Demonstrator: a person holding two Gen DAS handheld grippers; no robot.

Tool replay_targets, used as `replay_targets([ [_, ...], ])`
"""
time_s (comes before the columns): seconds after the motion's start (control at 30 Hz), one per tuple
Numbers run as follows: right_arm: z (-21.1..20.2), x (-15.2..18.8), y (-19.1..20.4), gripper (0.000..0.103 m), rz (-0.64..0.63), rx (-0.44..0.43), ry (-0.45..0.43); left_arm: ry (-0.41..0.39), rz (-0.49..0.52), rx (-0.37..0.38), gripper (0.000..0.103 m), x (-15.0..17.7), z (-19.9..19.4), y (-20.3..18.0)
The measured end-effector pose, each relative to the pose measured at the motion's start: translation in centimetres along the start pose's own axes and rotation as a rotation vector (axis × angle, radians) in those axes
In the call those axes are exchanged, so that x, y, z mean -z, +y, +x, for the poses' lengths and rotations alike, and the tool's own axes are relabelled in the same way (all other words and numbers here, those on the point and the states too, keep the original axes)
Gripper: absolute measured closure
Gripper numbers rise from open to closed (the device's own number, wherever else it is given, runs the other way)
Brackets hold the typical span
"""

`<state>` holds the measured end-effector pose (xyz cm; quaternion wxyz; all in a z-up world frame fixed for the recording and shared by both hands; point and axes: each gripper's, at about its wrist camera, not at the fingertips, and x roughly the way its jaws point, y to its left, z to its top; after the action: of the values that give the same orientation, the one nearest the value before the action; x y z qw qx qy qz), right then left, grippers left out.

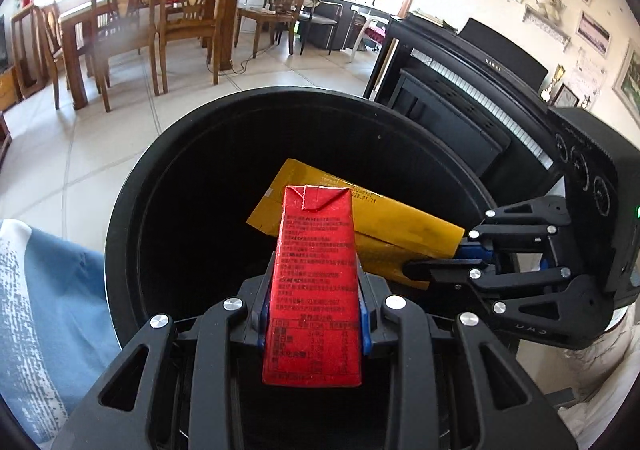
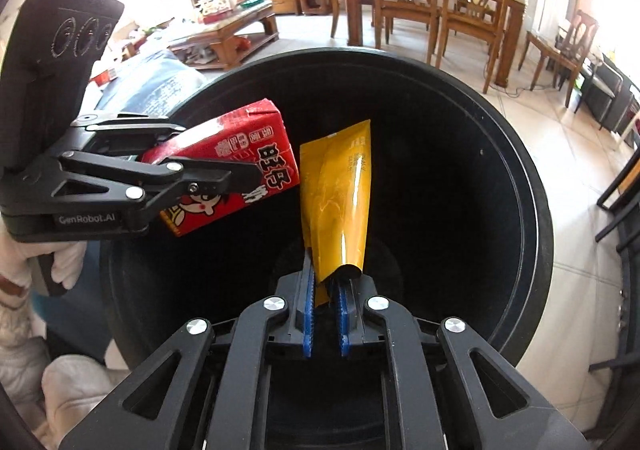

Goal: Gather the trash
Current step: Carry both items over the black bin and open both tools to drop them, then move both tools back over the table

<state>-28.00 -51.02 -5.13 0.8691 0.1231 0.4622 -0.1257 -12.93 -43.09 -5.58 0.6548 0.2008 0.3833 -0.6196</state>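
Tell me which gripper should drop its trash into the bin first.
Right, probably. The right gripper has its jaws parted, and the yellow pouch hangs loose over the black bin. The left gripper is clamped on the red drink carton, also over the bin.

Clamped in left gripper (image 1: pixel 314 306): red carton (image 1: pixel 314 282), above black bin (image 1: pixel 132 209); yellow pouch (image 1: pixel 384 234) behind, at right gripper (image 1: pixel 436 268).

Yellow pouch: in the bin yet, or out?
Out. The yellow pouch hangs over the bin mouth, its end between the right gripper fingers.
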Motion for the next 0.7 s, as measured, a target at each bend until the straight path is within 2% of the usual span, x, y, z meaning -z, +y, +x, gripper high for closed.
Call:
replay_targets([
  [0.17,-0.4,-0.3,0.3,0.071,-0.008,0.010,-0.014,0.000,0.016,-0.007,0.070,-0.1,-0.5,-0.7],
  [0.27,-0.6,-0.4,0.7,0.069,-0.015,0.017,-0.024,-0.021,0.017,0.004,0.070,0.1,-1.5,-0.8],
  [0.37,-1.2,-0.5,1.3,0.062,-0.022,0.032,-0.044,-0.052,0.020,0.000,0.068,0.4,-2.9,-0.9],
  [0.47,-2.2,-0.7,2.1,0.059,-0.027,0.032,-0.090,-0.117,0.006,-0.014,0.043,1.0,-5.3,-0.8],
  [0.5,-2.7,-0.9,2.5,0.052,-0.030,0.030,-0.116,-0.143,0.003,-0.031,0.031,1.2,-6.2,-0.7],
  [0.53,-3.4,-1.2,3.0,0.049,-0.032,0.027,-0.152,-0.176,0.001,-0.048,0.027,1.5,-7.3,-0.6],
  [0.6,-4.5,-1.9,3.8,0.035,-0.032,0.011,-0.210,-0.216,-0.012,-0.073,0.024,2.1,-9.2,-0.1],
  [0.7,-5.8,-3.1,5.7,0.024,-0.035,-0.037,-0.290,-0.266,-0.053,-0.119,0.014,3.4,-12.1,1.1],
])
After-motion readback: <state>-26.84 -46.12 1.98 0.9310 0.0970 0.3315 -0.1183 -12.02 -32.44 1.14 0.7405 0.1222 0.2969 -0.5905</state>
